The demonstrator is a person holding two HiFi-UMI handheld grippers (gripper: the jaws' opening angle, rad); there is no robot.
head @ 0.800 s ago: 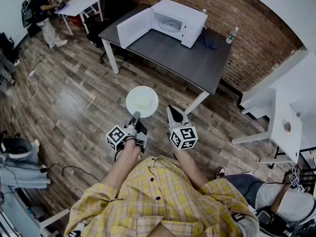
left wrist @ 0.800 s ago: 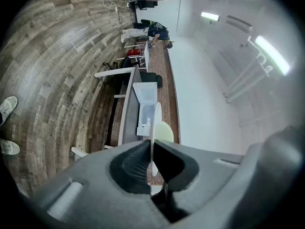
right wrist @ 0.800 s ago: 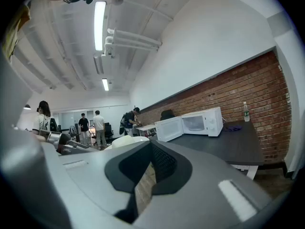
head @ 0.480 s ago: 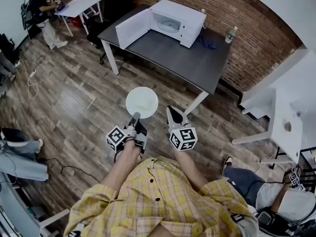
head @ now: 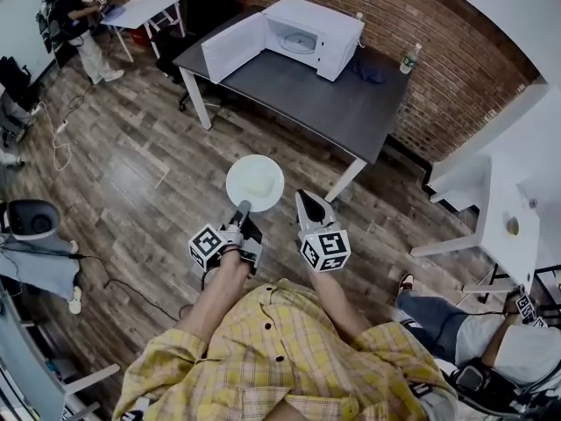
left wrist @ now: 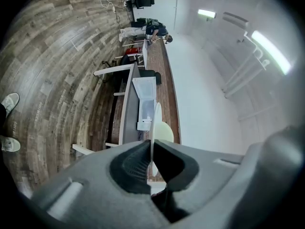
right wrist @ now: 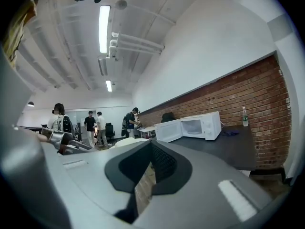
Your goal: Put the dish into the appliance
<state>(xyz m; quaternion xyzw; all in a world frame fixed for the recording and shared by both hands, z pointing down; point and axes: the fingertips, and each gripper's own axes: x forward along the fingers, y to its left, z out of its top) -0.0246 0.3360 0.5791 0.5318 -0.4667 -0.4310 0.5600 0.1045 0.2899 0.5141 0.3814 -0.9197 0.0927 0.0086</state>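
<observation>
Left claw (head: 240, 206) pinching the near rim of a white plate (head: 255, 182), rim clamped between the pads, plate held flat out in front over the wood floor (head: 131, 174); in the left gripper view the plate (left wrist: 156, 123) shows edge-on, running straight into the closed jaws

Right claw (head: 302, 196) just beside the left one, pointing the same way, jaws pressed together at the tips, nothing in them; it sits just right of the plate, not touching it

Person in a yellow plaid shirt (head: 280, 349) holds both, arms out level

Plate is well apart from the microwave (head: 302, 33), which sits at the far end of a dark desk (head: 324, 103) against the brick wall, door (head: 232, 48) swung wide open, white turntable visible inside, cavity otherwise bare

Also on the desk: a water bottle (head: 408, 61) at the far right corner and a blue thing (head: 368, 71) beside the microwave, can't tell what it is
</observation>
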